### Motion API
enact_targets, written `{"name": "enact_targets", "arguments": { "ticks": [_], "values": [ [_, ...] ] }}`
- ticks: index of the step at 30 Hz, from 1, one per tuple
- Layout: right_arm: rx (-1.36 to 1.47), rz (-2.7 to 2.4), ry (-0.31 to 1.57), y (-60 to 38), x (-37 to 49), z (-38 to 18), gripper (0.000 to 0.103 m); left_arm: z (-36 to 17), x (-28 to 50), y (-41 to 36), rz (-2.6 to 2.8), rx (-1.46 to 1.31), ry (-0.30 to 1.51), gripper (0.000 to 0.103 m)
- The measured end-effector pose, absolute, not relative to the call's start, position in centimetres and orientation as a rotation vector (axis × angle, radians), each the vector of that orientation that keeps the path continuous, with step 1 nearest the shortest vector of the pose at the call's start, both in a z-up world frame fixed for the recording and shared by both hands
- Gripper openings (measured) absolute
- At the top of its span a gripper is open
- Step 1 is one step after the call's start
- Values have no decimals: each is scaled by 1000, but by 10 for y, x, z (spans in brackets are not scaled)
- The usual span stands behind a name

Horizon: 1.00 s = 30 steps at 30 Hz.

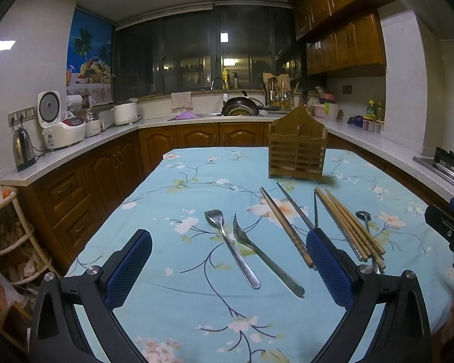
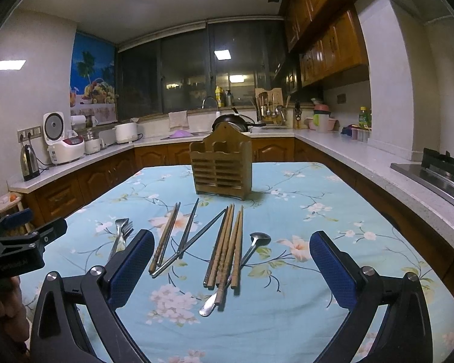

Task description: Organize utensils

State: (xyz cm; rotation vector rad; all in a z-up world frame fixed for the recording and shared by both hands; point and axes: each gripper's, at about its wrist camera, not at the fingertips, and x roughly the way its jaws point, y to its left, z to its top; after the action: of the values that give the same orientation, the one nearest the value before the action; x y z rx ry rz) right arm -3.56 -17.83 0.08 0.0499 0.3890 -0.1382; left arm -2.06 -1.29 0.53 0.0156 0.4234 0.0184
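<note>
Utensils lie loose on the counter (image 2: 287, 302) before the holder (image 2: 221, 168), both grippers' fingers wide open and empty, so grabbing the overlapped chopsticks (image 2: 227, 251) risks dragging the spoon (image 2: 251, 248) beneath

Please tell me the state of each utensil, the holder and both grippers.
wooden holder: upright, no utensil visible inside
two forks: flat on cloth
wooden chopsticks: bundled, flat
spoon: flat, handle under chopsticks
left gripper: open
right gripper: open
</note>
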Motion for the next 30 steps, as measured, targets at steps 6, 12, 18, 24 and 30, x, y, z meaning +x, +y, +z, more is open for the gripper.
{"name": "enact_targets", "arguments": {
  "ticks": [6,12,18,24,30],
  "values": [
    [55,-134,389,-178,-36,1,103,7,-20,-13,17,17,425,102],
    [57,-132,389,-178,-36,2,103,6,-21,-13,18,14,424,102],
    [58,-132,389,-178,-37,3,103,7,-21,-15,18,14,424,102],
    [59,-131,390,-178,-37,3,103,6,-22,-19,17,11,428,102],
    [59,-131,391,-177,-37,3,103,12,-20,-27,16,12,434,102]
  ]
}}
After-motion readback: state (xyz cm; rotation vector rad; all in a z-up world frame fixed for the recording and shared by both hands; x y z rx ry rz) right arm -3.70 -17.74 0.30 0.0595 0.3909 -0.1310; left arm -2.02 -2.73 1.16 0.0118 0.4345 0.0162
